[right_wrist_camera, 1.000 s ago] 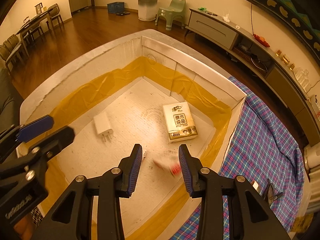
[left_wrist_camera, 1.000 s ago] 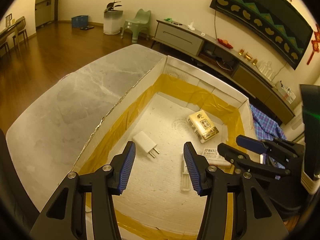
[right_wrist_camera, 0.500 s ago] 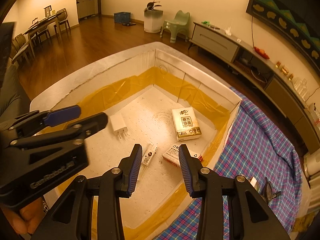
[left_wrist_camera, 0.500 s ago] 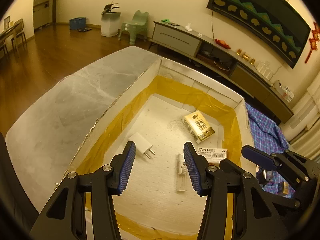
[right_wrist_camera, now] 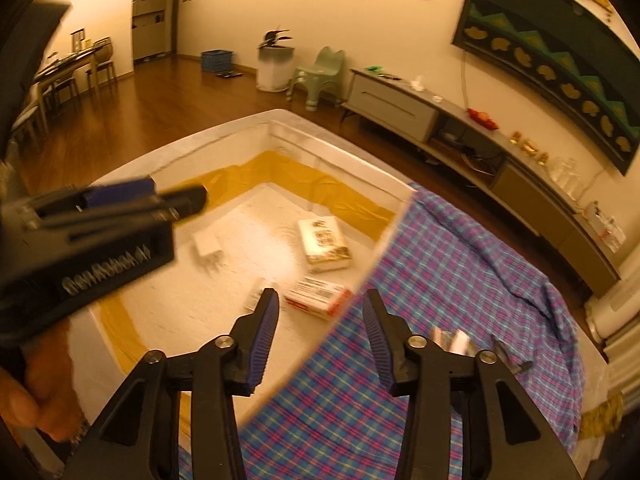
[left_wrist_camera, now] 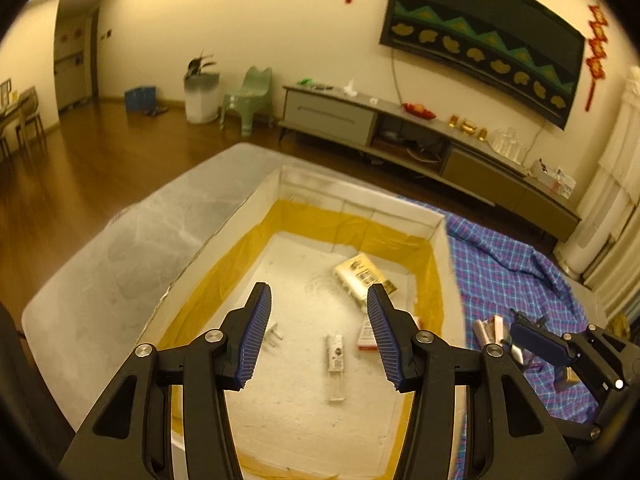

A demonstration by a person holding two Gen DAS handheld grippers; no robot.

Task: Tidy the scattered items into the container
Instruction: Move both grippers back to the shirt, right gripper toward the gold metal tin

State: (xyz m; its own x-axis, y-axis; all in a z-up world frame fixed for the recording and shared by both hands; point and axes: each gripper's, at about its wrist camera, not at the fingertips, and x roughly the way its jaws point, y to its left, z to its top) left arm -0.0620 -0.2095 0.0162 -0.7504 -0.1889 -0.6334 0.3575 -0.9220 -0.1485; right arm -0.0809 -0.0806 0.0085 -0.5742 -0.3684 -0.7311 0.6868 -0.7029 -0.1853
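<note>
The white foam container [left_wrist_camera: 360, 200] with yellow tape lining holds a tissue pack [left_wrist_camera: 362, 276], a white charger plug [right_wrist_camera: 206, 246], a clear syringe-like tube [left_wrist_camera: 335, 360] and a red-and-white box [right_wrist_camera: 318, 296]. My left gripper [left_wrist_camera: 318, 338] is open and empty, raised above the container. My right gripper [right_wrist_camera: 320, 340] is open and empty, above the container's right rim [right_wrist_camera: 384, 240] and the plaid cloth [right_wrist_camera: 460, 280]. Small loose items [right_wrist_camera: 452, 340] and a dark pen-like item [right_wrist_camera: 512, 360] lie on the cloth.
The container sits on a grey marble table [left_wrist_camera: 132, 252]. A TV cabinet [left_wrist_camera: 400, 136] stands along the far wall. A green chair [left_wrist_camera: 250, 96] and a white bin [left_wrist_camera: 202, 96] stand on the wood floor.
Both grippers have risen and pulled back from the container. The right one swung right, over the rim and plaid cloth. The red-and-white box now lies inside the container.
</note>
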